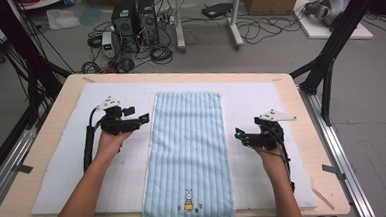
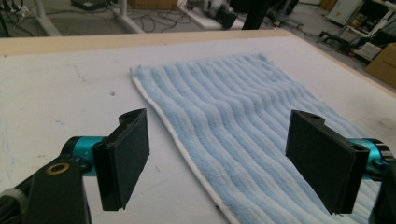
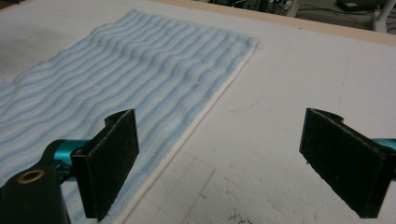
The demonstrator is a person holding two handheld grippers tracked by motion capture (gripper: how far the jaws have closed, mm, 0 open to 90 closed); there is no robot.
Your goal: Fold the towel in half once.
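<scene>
A pale blue striped towel [image 1: 189, 153] lies flat down the middle of the white mat [image 1: 60, 185]. The left gripper [image 1: 142, 118] and right gripper [image 1: 239, 132] flank its long edges, jaws spread wide and empty. Probably the approach to a fold: next, each must straddle and pinch an edge.

no readable text, brand, number or label anywhere in these views. the only mark is a small embroidered rabbit figure with a few tiny coloured motifs beside it, on the near hem of the blue striped towel [image 1: 189, 153] in the high view; it's a picture, not lettering. the cardboard boxes and computer towers on the floor beyond the table [image 1: 48, 146] carry no print that can be made out; too small and blurred.
</scene>
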